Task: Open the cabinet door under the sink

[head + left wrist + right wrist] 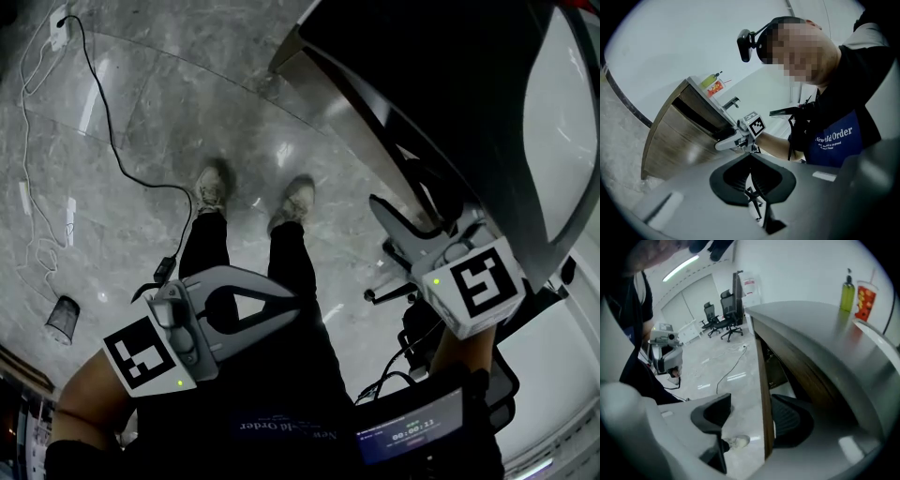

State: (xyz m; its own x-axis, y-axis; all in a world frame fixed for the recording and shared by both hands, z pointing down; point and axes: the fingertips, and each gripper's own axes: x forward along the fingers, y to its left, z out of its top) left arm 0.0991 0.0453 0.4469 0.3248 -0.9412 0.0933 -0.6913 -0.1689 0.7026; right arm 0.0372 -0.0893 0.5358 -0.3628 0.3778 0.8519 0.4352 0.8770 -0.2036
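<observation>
Right gripper: jaws spread, free edge of cabinet door between them, one pad just behind it. Left gripper: jaws pressed together, empty. Advice: pinch edge squarely, pull along hinge arc.

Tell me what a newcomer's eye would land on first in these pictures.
First, the right gripper, jaws open on either side of the wooden cabinet door, under the grey counter. Then the green bottle and red cup, side by side at the counter's far end. The left gripper, shut and empty, hangs over the glossy floor.
</observation>
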